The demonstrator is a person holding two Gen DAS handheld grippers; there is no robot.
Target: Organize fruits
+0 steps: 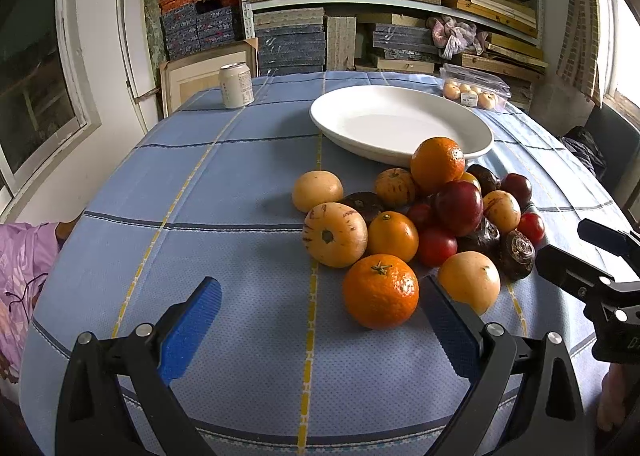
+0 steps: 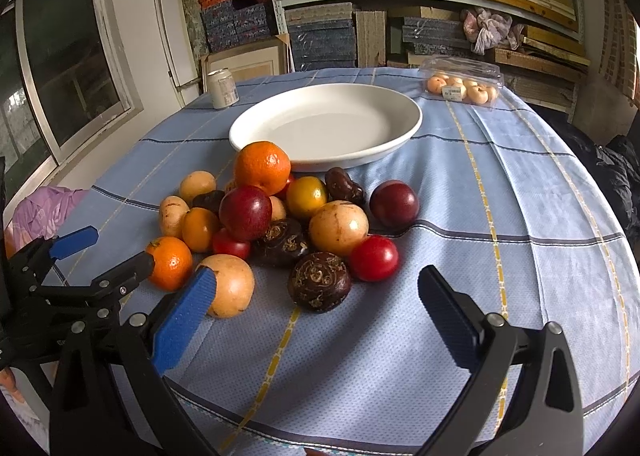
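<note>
Both tongs hover low over the blue checked tablecloth (image 2: 520, 184), and the white plate (image 2: 404, 136) is our landmark, sitting bare mid-table. The fruit pile (image 2: 280, 216) lies just in front of the plate, its back orange (image 2: 262, 166) touching the plate's near rim.

Counting the pile: three bright oranges, including the nearest orange (image 1: 380, 290); two smaller yellow-orange citrus; about five pale yellow fruits, some purple-streaked; two dark red plums; roughly three red tomatoes; around four dark wrinkled fruits. Some are half hidden, so those counts are approximate.

Left gripper (image 1: 320, 320) has its jaws spread wide, nothing between them, the right-hand pad just beside the nearest orange. Right gripper (image 2: 316, 308) is likewise spread and empty, its left pad in front of a pale yellow fruit (image 2: 230, 284).

Behind the plate to its left stands one can (image 1: 236, 85); behind it to the right, one clear box of small fruits (image 2: 460, 86), near the far table edge. Left of the plate and pile the cloth is bare to the edge; right of them, bare cloth too.
</note>
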